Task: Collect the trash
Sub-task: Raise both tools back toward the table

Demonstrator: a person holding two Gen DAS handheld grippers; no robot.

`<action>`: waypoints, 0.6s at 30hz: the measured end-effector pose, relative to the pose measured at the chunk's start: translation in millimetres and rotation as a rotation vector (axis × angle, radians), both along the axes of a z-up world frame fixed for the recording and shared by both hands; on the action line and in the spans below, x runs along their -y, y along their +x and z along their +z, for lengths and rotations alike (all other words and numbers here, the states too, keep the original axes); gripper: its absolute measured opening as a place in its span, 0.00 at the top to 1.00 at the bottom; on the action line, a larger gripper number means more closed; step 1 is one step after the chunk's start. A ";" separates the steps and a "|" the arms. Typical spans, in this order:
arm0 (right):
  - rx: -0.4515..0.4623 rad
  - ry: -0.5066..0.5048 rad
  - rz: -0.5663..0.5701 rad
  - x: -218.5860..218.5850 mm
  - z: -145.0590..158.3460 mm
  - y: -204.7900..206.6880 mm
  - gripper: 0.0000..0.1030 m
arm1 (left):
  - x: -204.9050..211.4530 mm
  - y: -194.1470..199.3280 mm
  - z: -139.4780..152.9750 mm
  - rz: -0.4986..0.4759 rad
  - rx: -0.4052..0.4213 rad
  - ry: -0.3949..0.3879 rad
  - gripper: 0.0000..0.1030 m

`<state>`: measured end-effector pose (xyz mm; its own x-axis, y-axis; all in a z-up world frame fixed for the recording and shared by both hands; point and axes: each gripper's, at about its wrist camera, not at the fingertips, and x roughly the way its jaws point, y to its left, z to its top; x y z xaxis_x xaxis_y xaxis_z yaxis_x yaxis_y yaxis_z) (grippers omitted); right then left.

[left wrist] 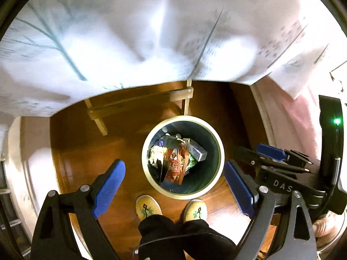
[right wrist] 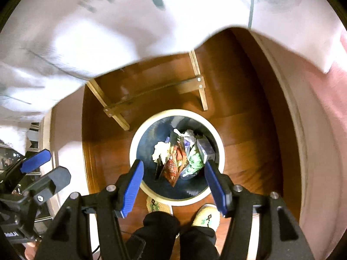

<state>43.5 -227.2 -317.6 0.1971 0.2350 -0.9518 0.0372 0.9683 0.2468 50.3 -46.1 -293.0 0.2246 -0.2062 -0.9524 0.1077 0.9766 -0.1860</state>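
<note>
Left wrist view: a round trash bin (left wrist: 182,157) stands upright on the wooden floor (left wrist: 76,151), mouth up, holding wrappers (left wrist: 174,164). The left tongs (left wrist: 174,186) hang above it, spread wide, empty.

Right wrist view: the right tongs (right wrist: 173,186) gape over the bin's rim (right wrist: 132,149), holding nothing, beneath a cloth-draped desk (right wrist: 86,32).

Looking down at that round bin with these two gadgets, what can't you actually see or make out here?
- Tabletop: both views, hidden by the draped white printed tablecloth; only the wooden legs show.
- Tablecloth print: motion-blurred in both views.
- Bottom of the round cream-rimmed dark bin: covered by crumpled wrappers and paper.
- Person: cut off by the lower edge; only yellow slippers and dark trousers show.
</note>
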 end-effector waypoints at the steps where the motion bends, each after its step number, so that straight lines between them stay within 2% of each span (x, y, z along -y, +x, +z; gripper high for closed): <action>1: 0.009 0.005 -0.006 1.1 12.8 -2.8 0.43 | -1.2 -3.0 9.1 0.008 0.005 0.000 0.11; 5: 0.048 0.010 -0.010 3.2 60.8 -11.6 0.43 | -2.7 -16.4 60.0 0.021 0.036 -0.003 0.11; 10: 0.102 0.002 0.018 3.6 130.7 -20.6 0.42 | -6.3 -30.9 139.7 0.050 0.097 -0.008 0.11; 18: 0.195 -0.010 0.071 6.3 231.8 -30.2 0.38 | -6.0 -49.7 237.0 0.089 0.188 0.013 0.11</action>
